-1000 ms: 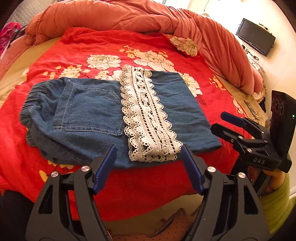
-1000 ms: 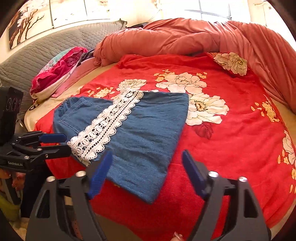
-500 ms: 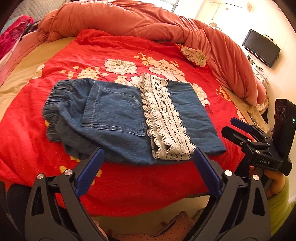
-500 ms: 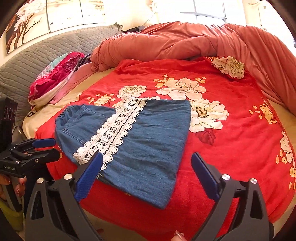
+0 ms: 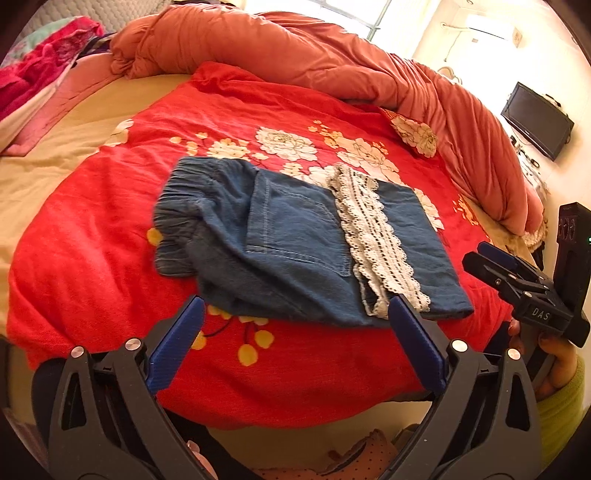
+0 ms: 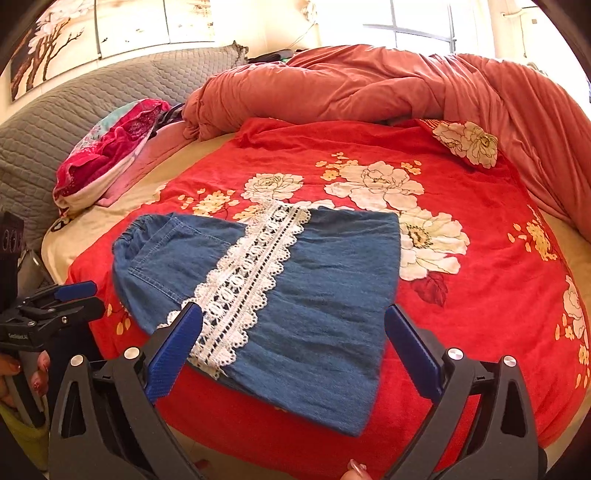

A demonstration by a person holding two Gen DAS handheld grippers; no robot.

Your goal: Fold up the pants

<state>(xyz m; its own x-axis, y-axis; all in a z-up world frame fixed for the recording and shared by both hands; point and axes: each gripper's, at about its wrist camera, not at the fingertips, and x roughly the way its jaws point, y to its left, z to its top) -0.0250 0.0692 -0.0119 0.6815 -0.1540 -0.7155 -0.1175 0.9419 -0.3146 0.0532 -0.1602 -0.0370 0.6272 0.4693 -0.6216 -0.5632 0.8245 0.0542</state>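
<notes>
Right wrist: red floral blanket (image 6: 461, 314) on bed, prob. window (image 6: 417, 26) behind.

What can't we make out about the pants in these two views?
- Pants, left wrist view: underside and inner layers hidden by the top fold.
- Lace trim, right wrist view: near end covered by the right gripper finger.
- Waistband: bunched; flatness unclear.
- Bed front edge: cut off by both grippers' bodies; left gripper is open and empty.

The bed (image 6: 122, 206) is covered by a red floral blanket (image 6: 480, 280). Folded denim pants (image 6: 317, 295) with a white lace band are laid flat on the blanket. A bunched salmon duvet (image 6: 369, 85) is piled along the far edge.
</notes>
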